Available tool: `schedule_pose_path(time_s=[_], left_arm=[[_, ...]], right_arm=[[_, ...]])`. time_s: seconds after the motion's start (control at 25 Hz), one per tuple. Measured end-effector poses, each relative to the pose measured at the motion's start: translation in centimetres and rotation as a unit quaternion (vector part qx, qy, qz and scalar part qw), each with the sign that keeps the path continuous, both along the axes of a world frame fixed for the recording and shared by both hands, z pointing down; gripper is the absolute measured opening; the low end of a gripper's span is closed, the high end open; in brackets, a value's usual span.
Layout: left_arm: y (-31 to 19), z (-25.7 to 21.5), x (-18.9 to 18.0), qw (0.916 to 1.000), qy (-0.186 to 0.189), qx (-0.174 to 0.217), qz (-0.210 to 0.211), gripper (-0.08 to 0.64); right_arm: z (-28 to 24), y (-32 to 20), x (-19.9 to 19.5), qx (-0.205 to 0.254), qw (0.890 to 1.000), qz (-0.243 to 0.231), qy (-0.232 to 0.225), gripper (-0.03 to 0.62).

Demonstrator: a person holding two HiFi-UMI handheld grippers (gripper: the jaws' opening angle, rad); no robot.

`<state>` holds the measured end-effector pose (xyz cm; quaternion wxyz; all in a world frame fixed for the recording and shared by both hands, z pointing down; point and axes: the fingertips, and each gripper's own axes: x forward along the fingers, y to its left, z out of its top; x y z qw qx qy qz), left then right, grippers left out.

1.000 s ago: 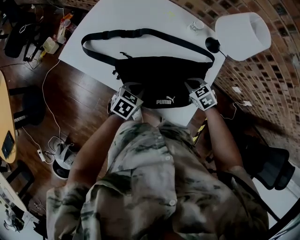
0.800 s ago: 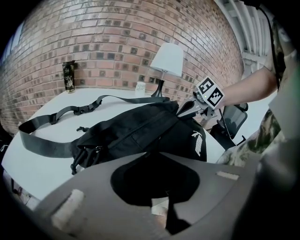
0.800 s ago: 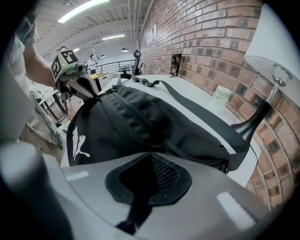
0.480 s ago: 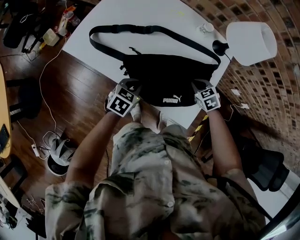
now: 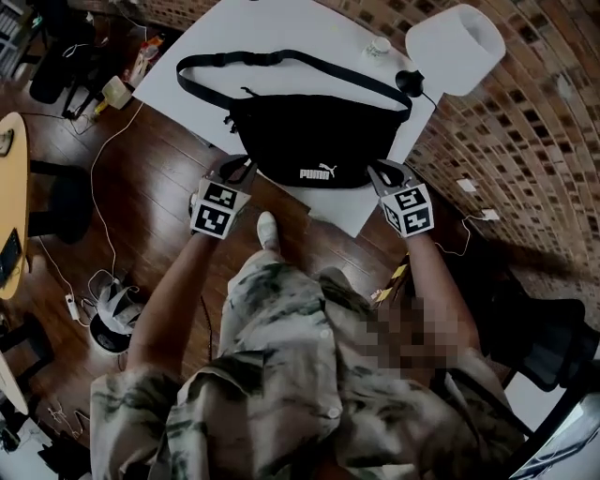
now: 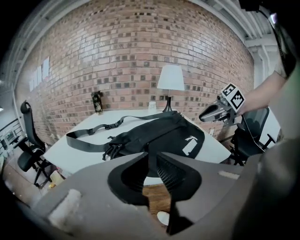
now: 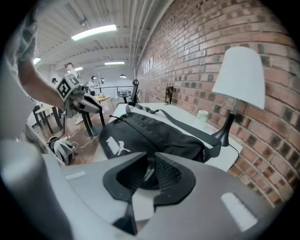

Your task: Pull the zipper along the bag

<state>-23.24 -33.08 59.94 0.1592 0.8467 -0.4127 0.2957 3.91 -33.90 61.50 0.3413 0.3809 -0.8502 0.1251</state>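
— Left tongs first?
— Clenched, tips pressed together, nothing between them. Poised just off the near left corner of the bag, out over the floor rather than the table. No contact with the fabric, as far as can be judged.
— And the bag?
— Flat on the white table, close to the front edge, logo side toward the body. Long axis straight across, left to right, filling the gap between both tongs. Strap looped round the far side.
— Zipper pulls?
— Bunched at the bag's left end, cords dangling. So nearer the left tongs: a little ahead of those tips and slightly to the right. Probably the end to start from, with travel rightward along the top of the bag.
— Right tongs?
— Clenched and empty too, just beside the bag's right end, angled inward. Well apart from the pulls. Better suited, at a guess, to pinning that end down during the pull.
— Anything further right?
— Only a lamp at the far right corner, clear of the zipper line.
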Motion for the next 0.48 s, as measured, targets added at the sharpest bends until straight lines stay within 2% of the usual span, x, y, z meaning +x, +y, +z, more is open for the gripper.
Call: schedule_pose_path(time_s=[0.08,0.16,0.28,0.36,0.48], left_arm=[[3.2,-2.9,0.2,0.9995,0.010,0.025,-0.016,0.060],[7.8,-6.4,1.4,0.9977,0.038,0.040,-0.039,0.060],[16.2,-11.0,4.3,0.9925,0.089,0.053,-0.066,0.058],[21.9,-13.4,6.8,0.9900,0.112,0.059,-0.063,0.058],[29.7,-16.2,10.3,0.9900,0.124,0.058,-0.036,0.055]], right_arm=[[-2.2,3.7,0.8,0.030,0.999,-0.002,-0.028,0.055],[-3.8,8.5,2.1,0.051,0.998,-0.006,-0.044,0.051],[-5.5,16.5,3.5,0.053,0.996,-0.016,-0.074,0.051],[-6.6,21.9,4.2,0.051,0.994,-0.033,-0.088,0.051],[-9.3,29.7,4.9,0.054,0.992,-0.052,-0.100,0.049]])
